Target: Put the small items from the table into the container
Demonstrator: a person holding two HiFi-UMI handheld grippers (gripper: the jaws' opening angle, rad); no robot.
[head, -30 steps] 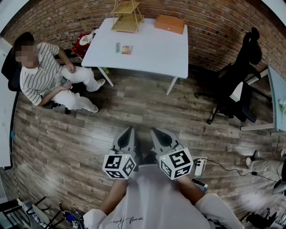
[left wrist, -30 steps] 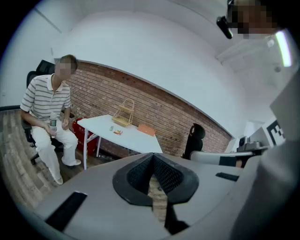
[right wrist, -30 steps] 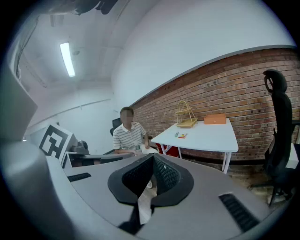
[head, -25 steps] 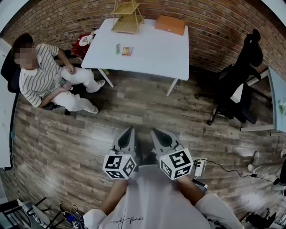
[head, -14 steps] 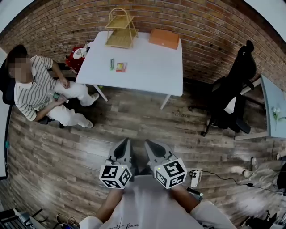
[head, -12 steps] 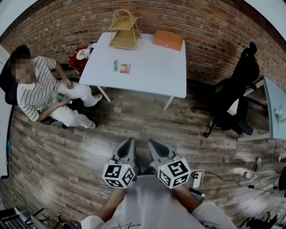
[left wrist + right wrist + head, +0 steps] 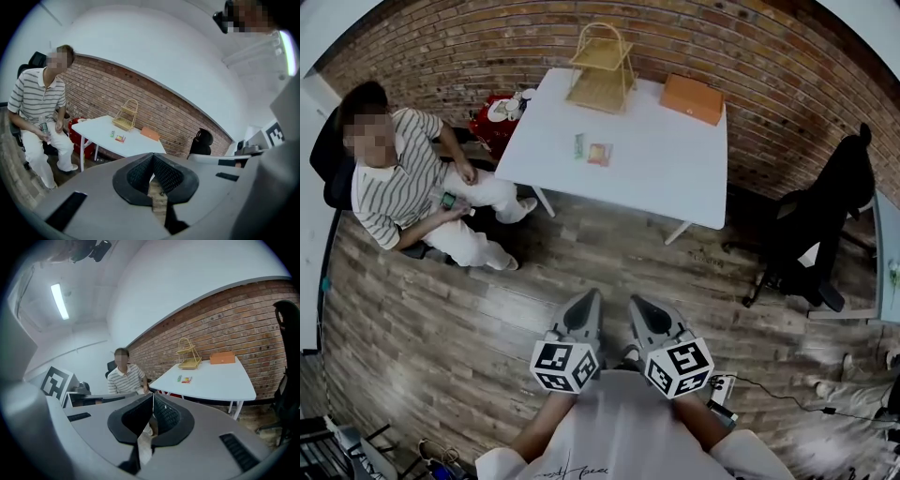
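Items (image 7: 598,154) far ahead of left claw (image 7: 592,297), right claw (image 7: 635,303)

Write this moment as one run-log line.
left gripper: shut, empty | right gripper: shut, empty | items: on table, untouched | basket, box: on table

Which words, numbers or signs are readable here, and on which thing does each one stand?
No text is readable.
Cube on left gripper, cube on right gripper: square patterns only, no letters.
Green packet and orange packet on the table: print too small.
Shirt: script line, too blurred.
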